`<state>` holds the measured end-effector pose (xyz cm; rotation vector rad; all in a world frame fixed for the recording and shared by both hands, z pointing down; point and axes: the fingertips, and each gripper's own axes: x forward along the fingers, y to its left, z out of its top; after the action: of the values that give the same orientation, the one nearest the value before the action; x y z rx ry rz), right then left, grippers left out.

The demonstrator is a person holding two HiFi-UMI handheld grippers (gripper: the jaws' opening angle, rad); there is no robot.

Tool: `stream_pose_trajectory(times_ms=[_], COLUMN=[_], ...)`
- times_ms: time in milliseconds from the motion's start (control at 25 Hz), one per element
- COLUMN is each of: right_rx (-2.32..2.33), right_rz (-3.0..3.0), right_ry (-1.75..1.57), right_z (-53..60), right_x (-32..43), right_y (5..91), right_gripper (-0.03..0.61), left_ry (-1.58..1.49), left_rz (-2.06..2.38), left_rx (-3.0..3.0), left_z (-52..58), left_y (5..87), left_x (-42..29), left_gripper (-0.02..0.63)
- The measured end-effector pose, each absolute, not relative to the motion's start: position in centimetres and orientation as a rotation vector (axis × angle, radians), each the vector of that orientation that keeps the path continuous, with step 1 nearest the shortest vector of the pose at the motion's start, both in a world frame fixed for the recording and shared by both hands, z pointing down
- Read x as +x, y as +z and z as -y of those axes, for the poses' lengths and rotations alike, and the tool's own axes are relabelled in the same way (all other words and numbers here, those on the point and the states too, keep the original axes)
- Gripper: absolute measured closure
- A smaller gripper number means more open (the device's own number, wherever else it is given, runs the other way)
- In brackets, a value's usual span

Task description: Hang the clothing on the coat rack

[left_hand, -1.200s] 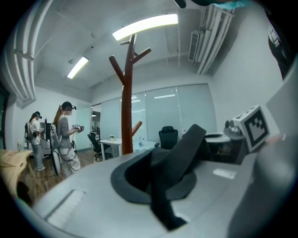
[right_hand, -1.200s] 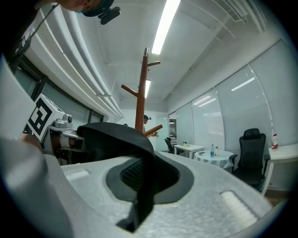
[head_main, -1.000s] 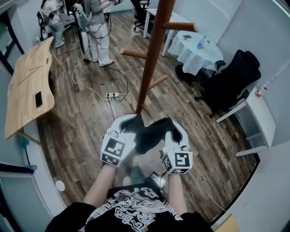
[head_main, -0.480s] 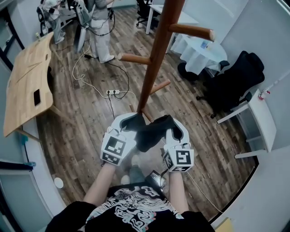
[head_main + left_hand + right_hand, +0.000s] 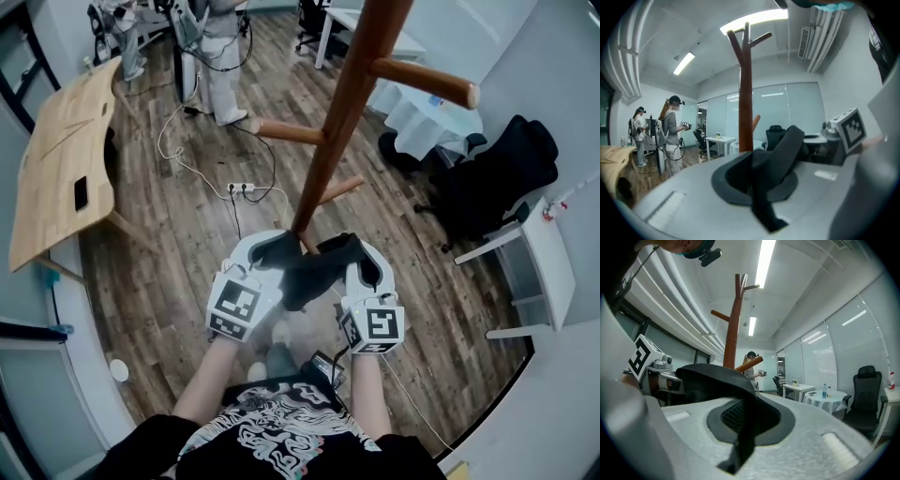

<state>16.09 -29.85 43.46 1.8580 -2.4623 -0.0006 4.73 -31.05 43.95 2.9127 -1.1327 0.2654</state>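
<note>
Progress: we hold the dark garment [image 5: 314,272] between left gripper [image 5: 270,251] and right gripper [image 5: 354,255], both clamped on it | coat rack [image 5: 330,159] at 12 o'clock, pegs [image 5: 427,82] bare | hanging not yet done.

The room is lit brightly and evenly by ceiling strips [image 5: 757,18], which are blown out to white glare in both gripper views. Fisheye bending is seen in every view, and dark corners in the gripper views. The near foreground is blurred. The cloth [image 5: 761,180] is rendered black, without detail. Only soft shadows are cast on the floor [image 5: 187,253].
</note>
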Motion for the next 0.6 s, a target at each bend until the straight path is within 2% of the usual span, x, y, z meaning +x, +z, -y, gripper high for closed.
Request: stream_pose_trajectory(times_ms=[600], right_rx=[1.776], right_rz=[2.529], right_ry=[-0.025], right_z=[34.3], right_x=[15.2], right_y=[42.6], right_gripper=[0.563], left_ry=[0.248], left_rz=[1.187], left_rx=[2.871], left_z=[34.7], left_y=[43.7], left_x=[4.0], left_gripper=[0.617])
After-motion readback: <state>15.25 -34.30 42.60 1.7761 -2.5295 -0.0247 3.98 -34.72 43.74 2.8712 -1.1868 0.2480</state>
